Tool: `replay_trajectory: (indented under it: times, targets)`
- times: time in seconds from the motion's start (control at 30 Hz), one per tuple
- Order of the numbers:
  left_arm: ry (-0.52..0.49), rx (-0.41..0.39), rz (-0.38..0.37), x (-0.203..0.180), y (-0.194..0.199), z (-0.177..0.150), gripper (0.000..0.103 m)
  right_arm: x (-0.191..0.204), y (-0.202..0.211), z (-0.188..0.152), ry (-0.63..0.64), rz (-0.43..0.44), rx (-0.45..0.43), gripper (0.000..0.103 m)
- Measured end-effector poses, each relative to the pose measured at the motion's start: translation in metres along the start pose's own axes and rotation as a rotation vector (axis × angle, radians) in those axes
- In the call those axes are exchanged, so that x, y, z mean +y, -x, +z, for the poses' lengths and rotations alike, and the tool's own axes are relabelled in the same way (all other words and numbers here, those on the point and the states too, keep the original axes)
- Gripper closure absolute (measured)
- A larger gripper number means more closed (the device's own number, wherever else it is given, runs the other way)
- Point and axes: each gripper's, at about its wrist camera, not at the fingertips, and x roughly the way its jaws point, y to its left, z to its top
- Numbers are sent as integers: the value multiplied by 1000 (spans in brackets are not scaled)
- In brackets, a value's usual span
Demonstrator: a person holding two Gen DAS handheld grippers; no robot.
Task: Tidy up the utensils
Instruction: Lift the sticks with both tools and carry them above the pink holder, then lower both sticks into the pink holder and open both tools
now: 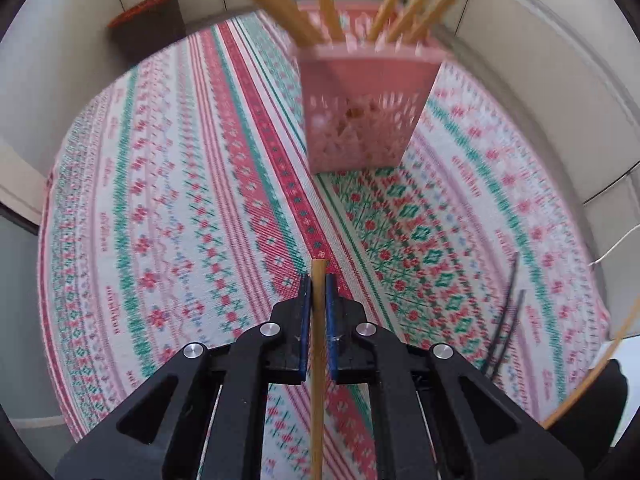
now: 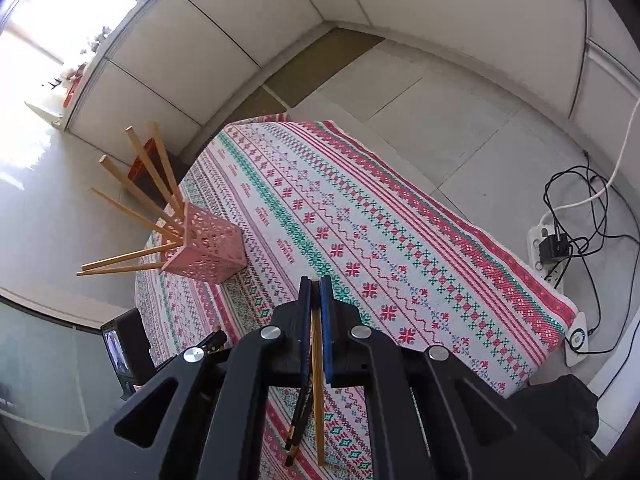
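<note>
A pink perforated holder [image 1: 362, 100] [image 2: 208, 246] stands on the patterned tablecloth [image 1: 180, 200] [image 2: 360, 220] with several wooden chopsticks [image 1: 320, 4] [image 2: 136, 200] fanning out of it. My left gripper [image 1: 319, 280] is shut on a wooden chopstick [image 1: 318, 380], held upright in front of the holder. My right gripper [image 2: 315, 284] is shut on another wooden chopstick [image 2: 317, 380], over the cloth to the right of the holder. A pair of dark chopsticks [image 1: 506, 316] [image 2: 298, 420] lies on the cloth under the right gripper.
A dark stool with a red top [image 1: 148, 28] stands beyond the table. A power strip with black cables [image 2: 552, 248] lies on the floor at the right. A small screen device [image 2: 120, 352] sits at the table's left edge. White cabinets [image 2: 200, 60] line the walls.
</note>
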Motion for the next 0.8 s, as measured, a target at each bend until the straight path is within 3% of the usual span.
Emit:
replay_trajectory:
  times: [0.17,0.37,0.63,0.8]
  targets:
    - [58,-207,-77,20,86,-22,97,29,37,-10,138,57,-52,98]
    - [136,-399,-127,13,152,-40,97,56,78,-22,257,114,-105,98]
    - [122,-527,-120,4,216,-25,97,79,100,-5,301,140,-115,98]
    - [97,-594,-107,-1,249,6,97,98,116,17,327,156,-137,98]
